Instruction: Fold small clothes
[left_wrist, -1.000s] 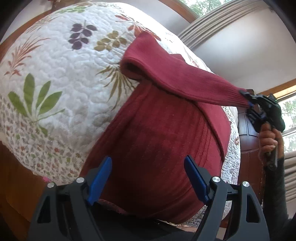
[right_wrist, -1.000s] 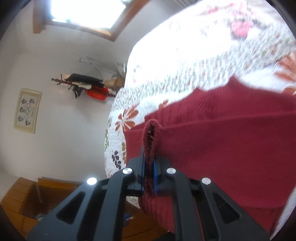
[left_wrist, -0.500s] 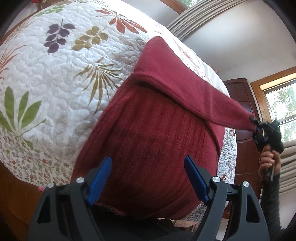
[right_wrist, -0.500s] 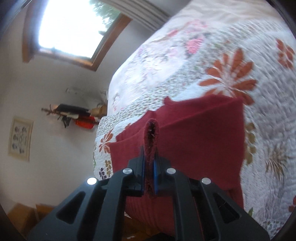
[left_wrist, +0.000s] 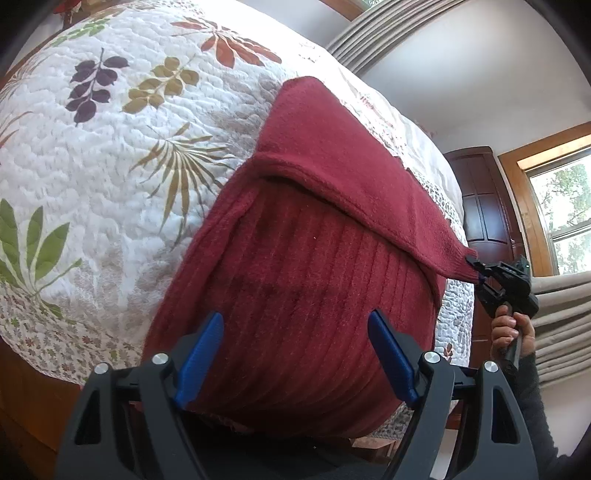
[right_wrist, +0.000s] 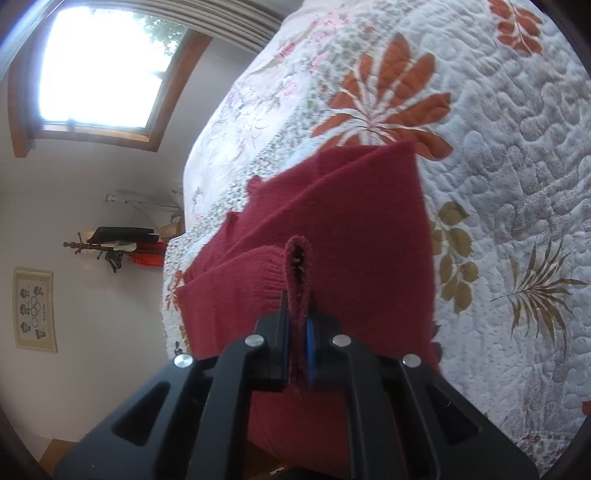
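— Red knit everywhere I look. Where exactly does the sweater lie?

— Spread on the quilt, a white one stitched with leaf prints in green, purple, olive and rust. The ribbed body of the sweater hangs over the near edge of the bed, toward the left gripper.

— And that gripper, is it holding anything?

— No. Its blue pads stand wide apart, with the ribbed cloth showing between them. Whether they touch the cloth I cannot tell; nothing is pinched.

— What about the sleeve?

— It runs slantwise across the upper part of the body, from the far corner down to the right side. Its cuff is clamped in the right gripper, whose fingers are pressed together on the knit, the cuff standing up as a narrow loop between them.

— Can you see that grip from the other camera too?

— Yes. In the left wrist view the right gripper sits off the right edge of the bed, the sleeve drawn taut to it, and a hand in a dark grey sleeve holds its handle.

— Anything else in the room?

— A dark wooden door and a wood-framed window behind that hand. From the right wrist view, another bright window, a framed picture on the pale wall, and a wall rack with dark and red items on it.
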